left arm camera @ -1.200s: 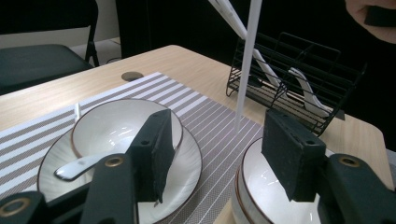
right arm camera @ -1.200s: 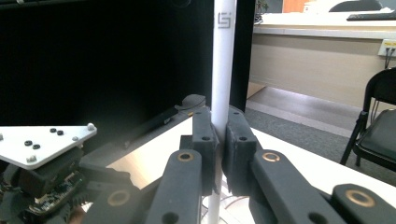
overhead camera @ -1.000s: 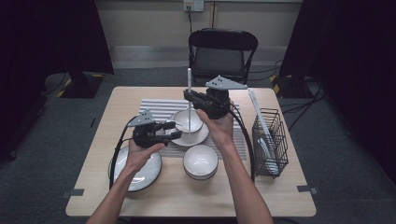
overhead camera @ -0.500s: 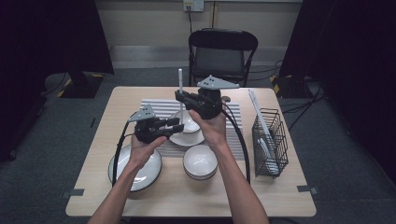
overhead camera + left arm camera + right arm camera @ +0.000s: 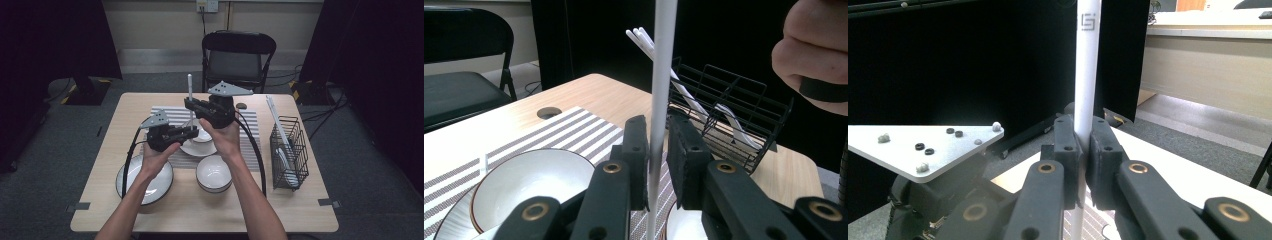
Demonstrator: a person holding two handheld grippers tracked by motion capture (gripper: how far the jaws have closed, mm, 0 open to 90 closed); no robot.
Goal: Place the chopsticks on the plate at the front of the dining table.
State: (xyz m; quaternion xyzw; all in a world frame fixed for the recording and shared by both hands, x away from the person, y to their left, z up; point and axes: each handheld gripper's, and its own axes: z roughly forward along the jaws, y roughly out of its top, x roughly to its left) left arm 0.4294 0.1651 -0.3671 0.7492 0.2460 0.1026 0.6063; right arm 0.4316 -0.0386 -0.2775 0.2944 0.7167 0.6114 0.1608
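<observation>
A white stick (image 5: 190, 92) stands upright above the striped mat (image 5: 167, 114). My right gripper (image 5: 191, 106) is shut on it, pads pressed on both sides of the stick (image 5: 1087, 75) in the right gripper view. Lower down, my left gripper (image 5: 193, 131) has just been closing around the same stick (image 5: 663, 75). In the left gripper view one of its pads (image 5: 638, 160) touches the stick while a thin dark gap is left at the other pad. A white bowl on a plate (image 5: 202, 146) sits beneath both grippers.
A second white bowl (image 5: 213, 173) sits near the table's front, a wide rimmed bowl (image 5: 150, 186) at the front left. A black wire rack (image 5: 290, 150) with more white sticks stands at the right. A black chair (image 5: 239, 55) is behind the table (image 5: 310, 210).
Both hands shifted slightly left with the upright stick. The left gripper rose from over the front-left bowl toward the stick, and its jaws narrowed around it.
</observation>
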